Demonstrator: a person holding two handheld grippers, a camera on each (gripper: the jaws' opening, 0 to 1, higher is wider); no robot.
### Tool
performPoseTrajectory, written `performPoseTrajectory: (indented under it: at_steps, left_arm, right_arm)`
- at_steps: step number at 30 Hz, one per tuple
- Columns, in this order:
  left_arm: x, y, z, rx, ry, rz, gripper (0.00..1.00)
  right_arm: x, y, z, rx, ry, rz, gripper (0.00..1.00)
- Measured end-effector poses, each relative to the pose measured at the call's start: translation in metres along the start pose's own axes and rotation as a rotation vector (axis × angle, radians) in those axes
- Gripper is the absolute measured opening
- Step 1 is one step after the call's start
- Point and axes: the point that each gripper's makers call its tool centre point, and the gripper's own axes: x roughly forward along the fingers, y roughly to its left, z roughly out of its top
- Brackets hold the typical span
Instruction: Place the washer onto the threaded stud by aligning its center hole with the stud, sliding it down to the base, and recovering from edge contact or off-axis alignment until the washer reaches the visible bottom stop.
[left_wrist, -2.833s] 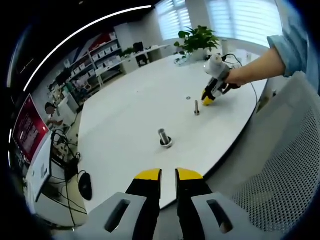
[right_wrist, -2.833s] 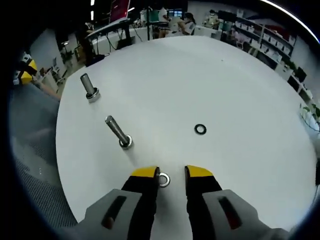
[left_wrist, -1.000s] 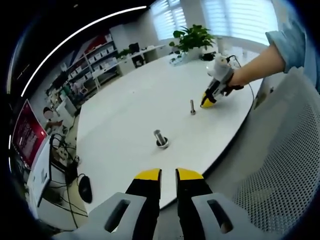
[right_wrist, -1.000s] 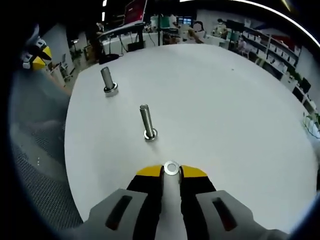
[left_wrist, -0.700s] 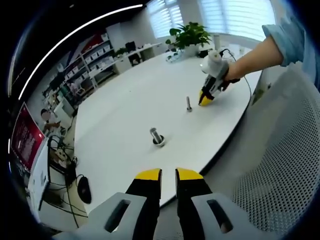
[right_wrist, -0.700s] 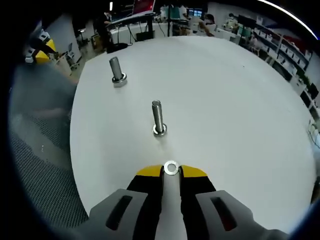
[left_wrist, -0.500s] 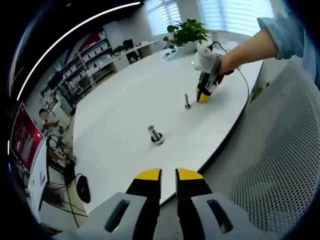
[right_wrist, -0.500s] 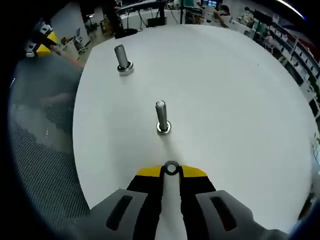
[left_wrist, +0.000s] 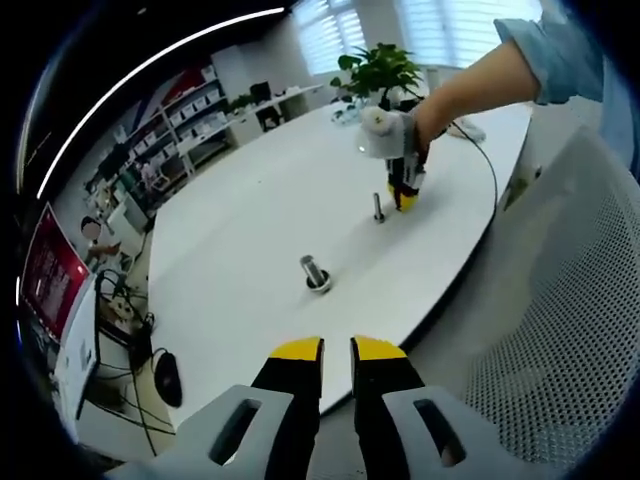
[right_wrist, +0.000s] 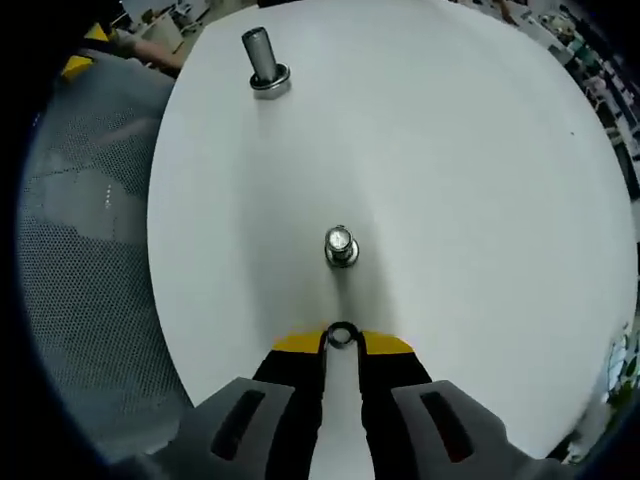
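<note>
Above stud, right gripper jaws pinch washer; left gripper jaws nearly closed, empty.

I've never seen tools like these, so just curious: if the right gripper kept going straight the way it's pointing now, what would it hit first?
Probably the white table just short of the stud. The right gripper, holding the washer, looks almost straight down beside the stud; depth is hard to judge.

Bright window light glares on the table; fisheye edges bend, perhaps blur.
</note>
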Motion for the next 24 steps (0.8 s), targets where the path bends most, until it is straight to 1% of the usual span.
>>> performPoseTrajectory:
  at_steps: [7, 15, 21, 23, 24]
  left_arm:
    - [0.0002, 0.0010, 0.0003, -0.002, -0.005, 0.001, 0.08]
    - [0.0007, 0.0003, -0.0008, 0.001, 0.002, -0.003, 0.08]
    - [0.0007, 0.0004, -0.0013, -0.001, 0.005, -0.003, 0.08]
    - [0.0006, 0.0007, -0.0012, -0.002, 0.004, -0.002, 0.08]
    - [0.0005, 0.0010, -0.0012, -0.003, 0.002, -0.001, 0.08]
  right_arm:
    - [0.0004, -0.0007, -0.0007, 0.002, 0.013, 0.007, 0.14]
    - [0.0002, -0.0012, -0.0012, 0.027, -0.017, 0.011, 0.13]
    - [-0.0002, 0.0005, -0.0005, 0.033, -0.026, -0.018, 0.13]
    - [-0.0005, 0.0000, -0.0004, 0.050, -0.032, -0.025, 0.13]
    - [-0.0006, 0.0003, -0.0003, 0.077, -0.039, -0.028, 0.13]
